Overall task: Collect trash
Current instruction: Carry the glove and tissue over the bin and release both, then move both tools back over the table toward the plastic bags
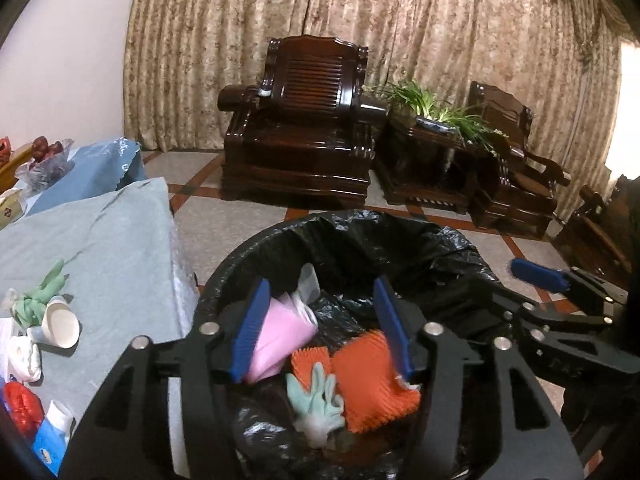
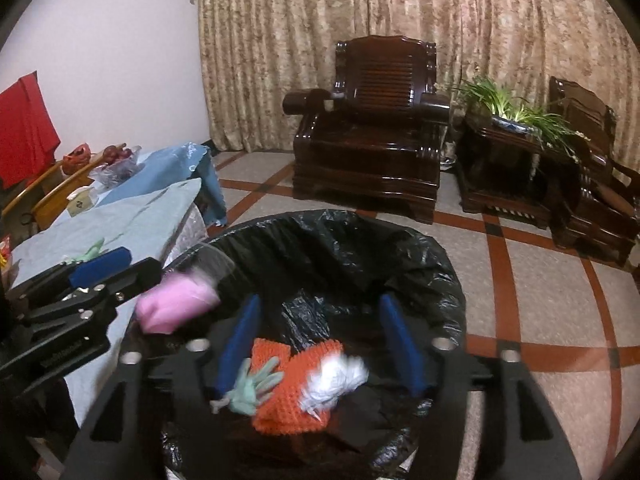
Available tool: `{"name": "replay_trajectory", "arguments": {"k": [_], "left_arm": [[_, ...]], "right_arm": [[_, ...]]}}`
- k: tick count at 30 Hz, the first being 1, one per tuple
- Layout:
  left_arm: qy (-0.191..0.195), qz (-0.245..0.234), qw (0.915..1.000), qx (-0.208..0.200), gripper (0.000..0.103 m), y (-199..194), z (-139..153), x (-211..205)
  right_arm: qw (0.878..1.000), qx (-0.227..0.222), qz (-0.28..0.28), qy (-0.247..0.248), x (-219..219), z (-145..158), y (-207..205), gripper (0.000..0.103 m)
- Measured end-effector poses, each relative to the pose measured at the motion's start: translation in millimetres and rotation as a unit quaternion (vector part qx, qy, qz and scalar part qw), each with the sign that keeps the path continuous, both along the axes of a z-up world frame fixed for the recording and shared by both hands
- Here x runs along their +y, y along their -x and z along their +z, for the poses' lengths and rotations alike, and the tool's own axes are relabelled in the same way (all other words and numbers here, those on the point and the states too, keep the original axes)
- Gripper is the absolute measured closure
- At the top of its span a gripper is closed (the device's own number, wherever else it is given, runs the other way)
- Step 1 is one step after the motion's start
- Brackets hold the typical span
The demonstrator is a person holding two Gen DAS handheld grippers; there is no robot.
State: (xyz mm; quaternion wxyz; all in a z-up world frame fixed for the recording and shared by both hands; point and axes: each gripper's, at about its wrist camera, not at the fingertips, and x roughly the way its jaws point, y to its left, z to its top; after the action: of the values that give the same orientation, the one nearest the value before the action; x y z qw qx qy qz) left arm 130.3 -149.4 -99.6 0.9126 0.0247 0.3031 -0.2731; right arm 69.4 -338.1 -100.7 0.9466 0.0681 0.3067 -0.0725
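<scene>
Nearest the lens in the left wrist view, the left gripper [image 1: 322, 330] fills the bottom of the frame, its blue fingers [image 1: 250, 330] spread fairly wide over the black-lined trash bin [image 1: 460, 240]. A pink bag [image 1: 276, 338] lies just beside the left-hand pad; whether it touches the pad cannot be told, and the pads do not close on it. At the left edge of that view a table under a pale blue cloth [image 1: 120, 240] carries loose litter: a green glove [image 1: 40, 298], a tipped paper cup [image 1: 62, 326], a red crumpled wrapper [image 1: 22, 404]. In the middle, down in the bin, lie an orange ridged piece [image 1: 372, 380] and a pale green glove [image 1: 316, 404] on top of it. At the right edge the right gripper [image 1: 540, 276] reaches in over the bin's rim.

In the right wrist view the right gripper [image 2: 324, 344] spans the bottom, its fingers wide apart with nothing pressed between them. At the middle left the left gripper [image 2: 100, 266] shows, with the pink bag [image 2: 176, 306] blurred just off its tip above the bin's near left rim [image 2: 224, 240]. Lower centre, a blurred white wad [image 2: 336, 378] lies over the orange piece [image 2: 292, 400], between the right gripper's fingers but clear of them. Dark wooden armchairs [image 2: 372, 128] and a potted plant [image 2: 508, 108] stand before the curtain in the upper right.
</scene>
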Motion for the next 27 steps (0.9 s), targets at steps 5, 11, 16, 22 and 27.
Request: {"name": "replay_trajectory", "arguments": {"k": [5,11,16,22,27], "left_arm": [[-0.011,0.029,0.9993,-0.022,0.018,3,10,23],[-0.019,0.058,0.9973,-0.040,0.012,9,23,59],[-0.021,0.097,0.9942,-0.043,0.012,16,30,102],[-0.029,0.146,0.9875,-0.053,0.012,23,37,148],[-0.036,0.177,0.9819,-0.057,0.011,27,41,178]], "right_arm": [[1.000,-0.014,-0.001,-0.001,3,5,2,0.006],[1.000,-0.018,0.016,-0.005,19,10,-1,0.006],[0.999,-0.022,0.023,-0.003,31,13,-1,0.006],[0.999,-0.023,0.036,0.002,45,16,-3,0.006],[0.998,-0.025,0.049,0.005,61,19,-6,0.006]]}}
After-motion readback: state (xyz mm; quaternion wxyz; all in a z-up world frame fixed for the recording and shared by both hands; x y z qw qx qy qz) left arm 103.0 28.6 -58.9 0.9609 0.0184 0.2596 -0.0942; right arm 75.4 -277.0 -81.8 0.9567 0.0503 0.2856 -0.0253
